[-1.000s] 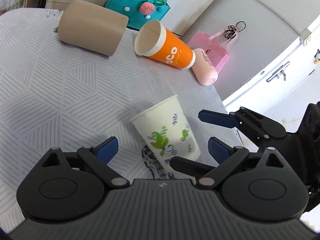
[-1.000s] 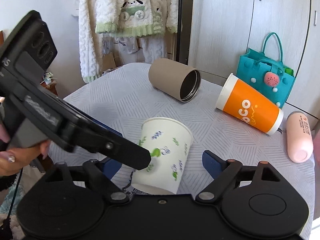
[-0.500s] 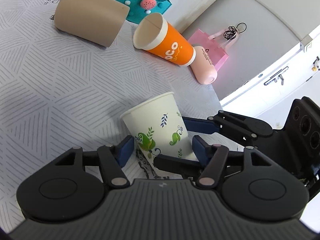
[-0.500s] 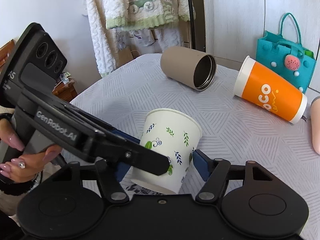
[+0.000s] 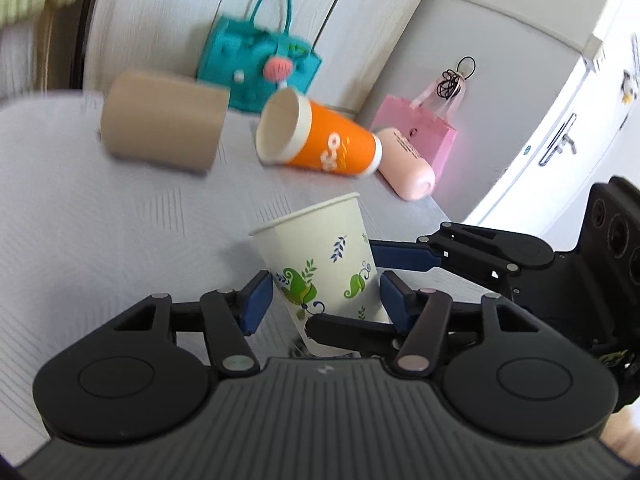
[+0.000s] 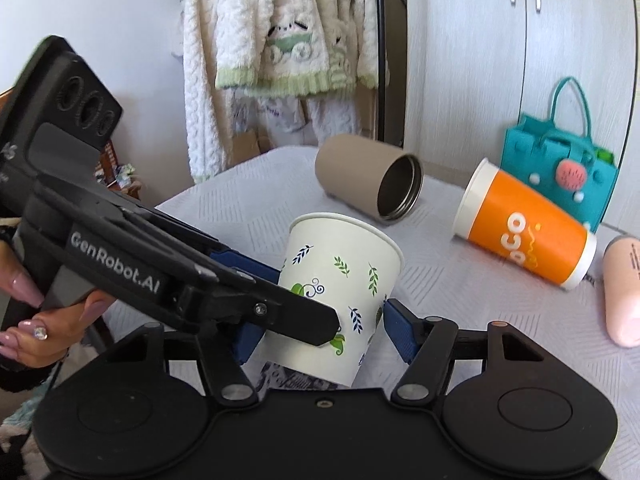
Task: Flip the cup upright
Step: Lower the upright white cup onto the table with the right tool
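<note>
Both tongs on cup (image 5: 324, 268), rim up, tilted.
Left tongs (image 5: 326, 300) and right tongs (image 6: 320, 332) each pinch its lower wall above the table (image 5: 120, 220).

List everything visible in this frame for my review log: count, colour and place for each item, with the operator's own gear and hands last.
Leaf-print paper cup: 1, white with green and blue leaves, near table edge, between both grippers, wide end up.
Orange cup: 1, orange with white rim, on its side, right of centre.
Tan tumbler: 1, beige with metal interior, on its side, far part of table.
Pink bottle: 1, pale pink, lying beside the orange cup.
Teal bag: 1, teal, far table edge.
Pink bag: 1, pink, behind the bottle.
Knit garment: 1, cream with green trim, hanging behind.
Table: 1, grey patterned cloth.
Left gripper: black, blue pads, straddling the cup.
Right gripper: same, also straddling it.
Left hand: holding the left gripper.
</note>
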{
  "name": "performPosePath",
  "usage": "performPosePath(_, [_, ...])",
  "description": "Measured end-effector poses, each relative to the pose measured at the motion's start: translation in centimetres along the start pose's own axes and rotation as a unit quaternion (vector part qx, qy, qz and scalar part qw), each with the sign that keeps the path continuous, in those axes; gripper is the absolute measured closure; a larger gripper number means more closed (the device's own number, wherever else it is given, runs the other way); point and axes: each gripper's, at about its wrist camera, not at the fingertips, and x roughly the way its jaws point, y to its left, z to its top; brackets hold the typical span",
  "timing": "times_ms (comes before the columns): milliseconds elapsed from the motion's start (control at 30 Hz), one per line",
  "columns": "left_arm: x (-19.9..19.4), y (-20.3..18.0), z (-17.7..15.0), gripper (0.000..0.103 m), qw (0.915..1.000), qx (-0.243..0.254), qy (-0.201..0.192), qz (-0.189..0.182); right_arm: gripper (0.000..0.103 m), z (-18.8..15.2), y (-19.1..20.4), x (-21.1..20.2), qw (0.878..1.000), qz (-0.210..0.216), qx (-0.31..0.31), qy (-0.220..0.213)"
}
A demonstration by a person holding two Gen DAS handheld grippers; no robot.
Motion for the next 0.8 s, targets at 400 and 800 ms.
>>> performPosePath(400, [0.2,-0.7,0.5,0.051,0.9905,0.111,-0.073,0.038,0.035,-0.3,0.6,1.9,0.993,-0.073,-0.057,-0.072])
performPosePath(800, [0.9,-0.6,0.3,0.051,0.9873,0.129,-0.085,0.038,0.037,-0.1,0.2,2.9,0.993,-0.093,-0.051,-0.060])
